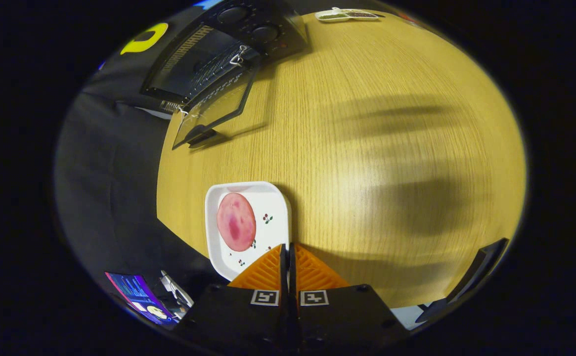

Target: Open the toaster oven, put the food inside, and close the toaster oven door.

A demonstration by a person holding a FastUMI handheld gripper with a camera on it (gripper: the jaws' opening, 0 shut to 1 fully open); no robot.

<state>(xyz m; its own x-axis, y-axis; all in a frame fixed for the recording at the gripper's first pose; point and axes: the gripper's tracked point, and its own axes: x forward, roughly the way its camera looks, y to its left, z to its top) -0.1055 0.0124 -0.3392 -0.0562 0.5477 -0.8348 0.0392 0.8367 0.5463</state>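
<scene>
While the toaster oven [218, 64] stands open beyond, my claw [288, 252] is closed, empty, over the white plate's [275, 202] rim; I should part the fingers before gripping the food [236, 221].

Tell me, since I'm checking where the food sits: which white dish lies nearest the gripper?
The square white plate holding the pink food slice, just ahead of the shut gripper; the divided dish lies far across the table.

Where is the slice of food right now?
The pink slice lies on the white plate at the wooden table's near edge, just ahead of the shut gripper.
</scene>
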